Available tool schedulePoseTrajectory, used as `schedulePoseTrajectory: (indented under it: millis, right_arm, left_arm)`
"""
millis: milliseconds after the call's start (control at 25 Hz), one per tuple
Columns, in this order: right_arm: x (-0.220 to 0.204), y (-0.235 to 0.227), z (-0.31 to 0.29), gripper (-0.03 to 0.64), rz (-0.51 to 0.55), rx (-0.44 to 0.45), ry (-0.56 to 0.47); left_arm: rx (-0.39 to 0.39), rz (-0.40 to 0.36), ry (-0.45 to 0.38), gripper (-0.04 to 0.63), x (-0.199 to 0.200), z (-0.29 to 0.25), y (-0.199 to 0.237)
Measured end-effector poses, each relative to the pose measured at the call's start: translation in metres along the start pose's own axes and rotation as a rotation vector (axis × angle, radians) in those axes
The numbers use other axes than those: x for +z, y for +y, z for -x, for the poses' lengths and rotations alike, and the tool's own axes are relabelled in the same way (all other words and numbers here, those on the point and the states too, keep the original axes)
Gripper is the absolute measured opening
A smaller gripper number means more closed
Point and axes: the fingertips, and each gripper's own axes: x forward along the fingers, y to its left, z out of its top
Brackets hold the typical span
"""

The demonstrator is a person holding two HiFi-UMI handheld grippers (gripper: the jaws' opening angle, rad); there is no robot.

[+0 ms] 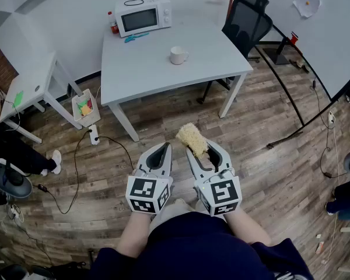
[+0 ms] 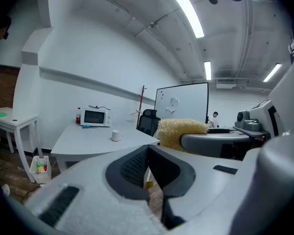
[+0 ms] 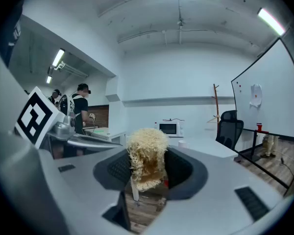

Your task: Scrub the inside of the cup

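Head view finds us at the approach step: cup [image 1: 178,55] sits on the table [image 1: 146,63] at upper centre, well ahead, our right gripper [image 1: 199,150] clamps the scrubber [image 1: 191,136], our left gripper [image 1: 162,147] is closed empty, so next we step closer and open left.

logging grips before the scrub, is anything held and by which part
The right gripper clamps the yellow loofah scrubber by its near end; the fluffy end sticks out past the jaws. The left gripper is shut, empty.
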Motion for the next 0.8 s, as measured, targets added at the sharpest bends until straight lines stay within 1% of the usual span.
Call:
schedulePoseTrajectory:
  millis: [240,400,560,800]
  right_arm:
    - [-0.001,0.005,0.000,0.183,-0.010,0.008,0.000]
    - [0.000,0.003,-0.001,0.184,-0.064,0.036,-0.013]
    - [-0.003,-0.004,-0.005,0.184,-0.066,0.028,0.002]
    - [-0.004,-0.024,-0.028,0.184,-0.083,0.053,0.004]
  left_arm:
    - [0.010,0.001,0.003,0.018,-0.002,0.003,0.004]
    - [0.007,0.000,0.012,0.018,-0.003,-0.001,0.004]
    - [0.002,0.005,0.026,0.018,-0.007,-0.011,0.004]
    - [0.022,0.013,0.035,0.018,-0.005,-0.038,0.013]
